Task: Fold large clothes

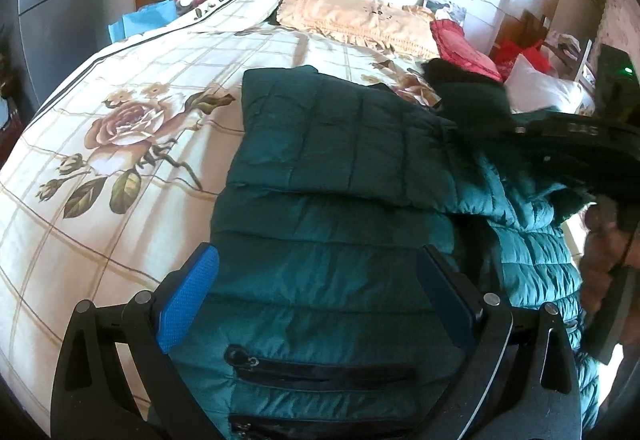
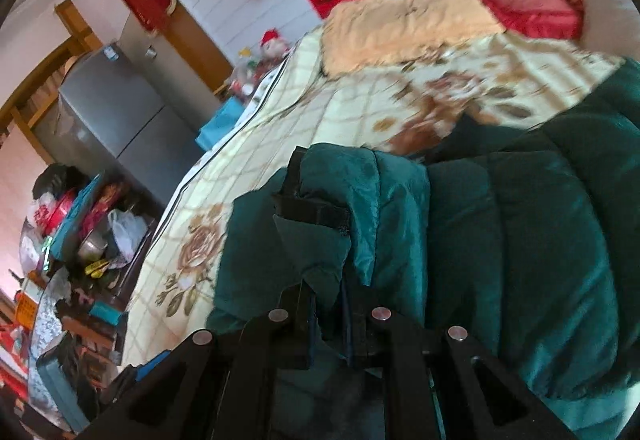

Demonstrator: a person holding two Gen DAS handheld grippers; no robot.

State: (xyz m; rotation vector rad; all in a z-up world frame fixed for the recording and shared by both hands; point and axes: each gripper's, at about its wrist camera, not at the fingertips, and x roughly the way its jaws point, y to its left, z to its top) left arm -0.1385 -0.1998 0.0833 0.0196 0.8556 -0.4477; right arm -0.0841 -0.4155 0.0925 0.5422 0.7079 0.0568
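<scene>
Green quilted coat (image 1: 340, 240): it lies on the bed, right under and ahead of both my tongs, one part already laid over the body.
Right tongs (image 2: 336, 304): clenched on a pinch of coat near a dark strap tab (image 2: 316, 210); the cloth bunches up just past the tips.
Left tongs (image 1: 318, 292): released, jaws wide, coat between them but no pad pressing on it.
Slip risk: my right pinch looks thin, and this shell looks slick, so a quick pull could let it slide out.
Unfold risk: with my left not pinning anything, dragging the flap may shift the whole coat or undo the fold ahead.
Snag risk: the pocket zips (image 1: 320, 366) close under my left jaws could catch a fingertip.
Near room: bare floral bedspread (image 1: 120, 128) to the left of the coat, good for spreading.
Far limits: pillows (image 1: 352, 16) beyond the coat; bed edge and cluttered table (image 2: 80, 240) off to my right tongs' left.
</scene>
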